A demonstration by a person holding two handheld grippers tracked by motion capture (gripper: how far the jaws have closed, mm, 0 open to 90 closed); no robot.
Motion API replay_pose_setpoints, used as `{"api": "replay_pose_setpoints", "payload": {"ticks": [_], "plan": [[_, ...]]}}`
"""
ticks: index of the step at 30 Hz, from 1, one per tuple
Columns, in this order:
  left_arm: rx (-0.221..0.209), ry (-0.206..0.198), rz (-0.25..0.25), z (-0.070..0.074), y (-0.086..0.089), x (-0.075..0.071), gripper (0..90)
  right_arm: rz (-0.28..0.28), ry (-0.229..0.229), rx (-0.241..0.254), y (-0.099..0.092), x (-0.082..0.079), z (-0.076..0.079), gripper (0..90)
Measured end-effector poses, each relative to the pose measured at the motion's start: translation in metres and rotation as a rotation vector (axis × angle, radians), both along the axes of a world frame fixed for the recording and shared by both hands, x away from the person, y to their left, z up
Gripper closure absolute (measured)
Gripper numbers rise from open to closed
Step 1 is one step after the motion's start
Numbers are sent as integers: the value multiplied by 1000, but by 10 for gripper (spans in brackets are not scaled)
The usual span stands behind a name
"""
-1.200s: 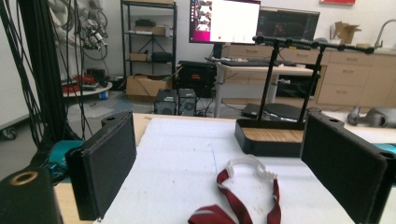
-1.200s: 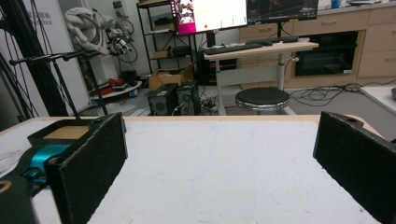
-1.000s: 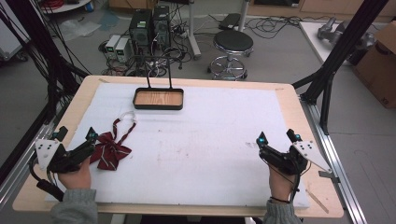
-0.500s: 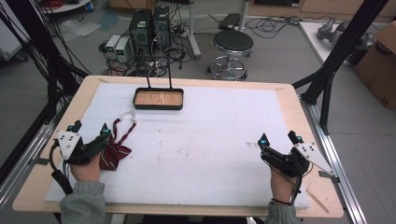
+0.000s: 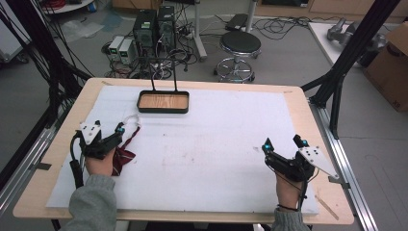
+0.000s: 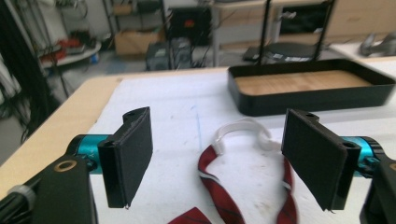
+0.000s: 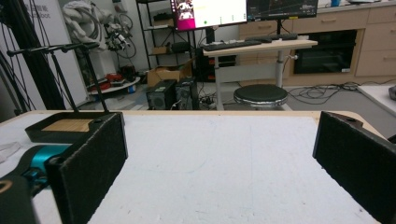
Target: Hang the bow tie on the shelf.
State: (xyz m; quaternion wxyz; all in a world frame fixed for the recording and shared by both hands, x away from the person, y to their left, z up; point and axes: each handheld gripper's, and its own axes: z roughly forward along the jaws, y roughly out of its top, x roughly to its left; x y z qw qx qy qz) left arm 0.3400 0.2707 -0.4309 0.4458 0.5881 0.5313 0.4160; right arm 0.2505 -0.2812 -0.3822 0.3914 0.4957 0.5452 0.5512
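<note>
Reaching for the bow tie

Looking down from the high view, the left gripper hovers over a dark red bow tie at the bench's left side, probably lining up a grasp; the right gripper waits well apart. Left gripper view: wide-open, empty fingers frame the striped strap with its white clip, tray beyond. Right gripper view: fingers spread, holding nothing.

A dark red striped bow tie with a white strap loop lies flat at the surface's nine o'clock side.
</note>
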Motion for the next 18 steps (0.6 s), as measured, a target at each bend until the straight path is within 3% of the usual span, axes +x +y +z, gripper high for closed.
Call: {"api": "replay_pose_setpoints", "payload": {"ticks": [2, 6, 9, 10, 15, 18], "plan": [[-1, 9, 3, 1, 1, 4, 250, -1, 2, 1, 0, 0, 0, 19], [-5, 73, -8, 1, 3, 22, 252, -2, 6, 6, 0, -1, 0, 19], [5, 89, 2, -2, 3, 25, 276, -4, 1, 2, -1, -1, 0, 19], [19, 118, 3, -4, 3, 27, 280, -4, 1, 3, -2, -1, 1, 19], [21, 163, 2, -9, 2, 30, 321, -5, 5, 0, -1, -1, 0, 20], [19, 218, 2, -15, 2, 33, 321, -4, 4, -7, 0, -1, 1, 20]]}}
